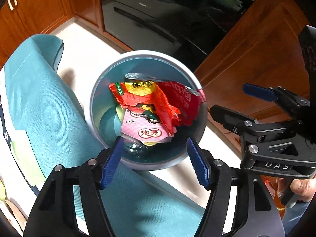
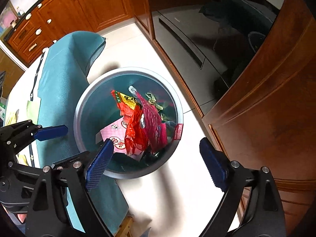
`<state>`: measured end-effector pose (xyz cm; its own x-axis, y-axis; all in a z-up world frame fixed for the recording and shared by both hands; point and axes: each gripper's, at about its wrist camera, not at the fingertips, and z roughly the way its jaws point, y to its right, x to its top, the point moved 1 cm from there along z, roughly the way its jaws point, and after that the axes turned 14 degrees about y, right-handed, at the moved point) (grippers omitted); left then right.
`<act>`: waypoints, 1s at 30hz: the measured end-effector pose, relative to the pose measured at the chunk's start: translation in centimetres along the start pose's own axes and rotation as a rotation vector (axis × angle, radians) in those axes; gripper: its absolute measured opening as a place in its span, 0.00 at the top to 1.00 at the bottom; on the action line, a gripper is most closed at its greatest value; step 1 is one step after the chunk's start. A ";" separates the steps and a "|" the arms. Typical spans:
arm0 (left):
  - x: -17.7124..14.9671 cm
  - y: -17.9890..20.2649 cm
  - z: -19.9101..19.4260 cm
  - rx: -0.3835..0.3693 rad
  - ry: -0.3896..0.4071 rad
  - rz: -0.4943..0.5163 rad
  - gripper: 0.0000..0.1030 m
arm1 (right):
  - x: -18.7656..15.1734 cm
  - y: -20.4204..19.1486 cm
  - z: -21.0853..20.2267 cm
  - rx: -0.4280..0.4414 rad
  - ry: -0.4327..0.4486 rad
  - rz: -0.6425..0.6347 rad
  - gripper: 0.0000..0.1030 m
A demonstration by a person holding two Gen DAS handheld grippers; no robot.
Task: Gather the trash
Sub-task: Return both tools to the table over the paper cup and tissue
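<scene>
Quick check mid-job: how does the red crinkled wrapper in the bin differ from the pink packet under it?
The red wrapper is crumpled and glossy; the pink packet lies fairly flat. The red wrapper sits on top and reaches toward the bin's rim; the pink packet lies lower, partly covered by it. The pink packet shows a cartoon print and a red oval label; the red wrapper has a yellow patch. Both are inside the bin, and neither gripper holds them.

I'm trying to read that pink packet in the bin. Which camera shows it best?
The left wrist view: the pink packet lies face-up in the bin, its red label unobstructed. In the right wrist view, the packet is partly hidden by the red wrapper and a blue finger.
</scene>
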<state>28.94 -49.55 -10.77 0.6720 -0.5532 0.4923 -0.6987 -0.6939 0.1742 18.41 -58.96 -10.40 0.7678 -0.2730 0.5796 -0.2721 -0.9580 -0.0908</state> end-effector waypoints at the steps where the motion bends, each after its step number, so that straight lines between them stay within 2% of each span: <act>1: -0.1 0.0 -0.3 -0.005 0.004 -0.001 0.35 | 0.0 0.0 -0.4 -0.003 0.002 0.001 0.17; 8: -1.2 0.2 -4.1 -0.028 0.072 0.015 0.31 | -0.4 -0.7 -4.0 -0.022 0.052 0.021 0.15; 15: -4.0 -1.3 -9.7 -0.018 0.140 0.037 0.25 | -1.3 -4.0 -6.9 -0.004 0.086 0.027 0.15; 20: -6.0 -3.9 -14.0 0.005 0.204 0.021 0.21 | -1.8 -7.2 -8.8 0.018 0.097 0.012 0.15; 26: -8.7 -8.3 -18.8 0.036 0.269 -0.032 0.16 | -2.3 -12.9 -11.3 0.061 0.112 -0.044 0.15; 30: -11.4 -11.9 -22.2 0.084 0.319 -0.065 0.09 | -3.2 -16.7 -12.3 0.090 0.109 -0.089 0.15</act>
<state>24.12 -24.77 0.48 0.5944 -0.3433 0.7272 -0.6254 -0.7658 0.1496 13.38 -41.02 -0.78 0.7179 -0.1802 0.6724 -0.1489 -0.9833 -0.1045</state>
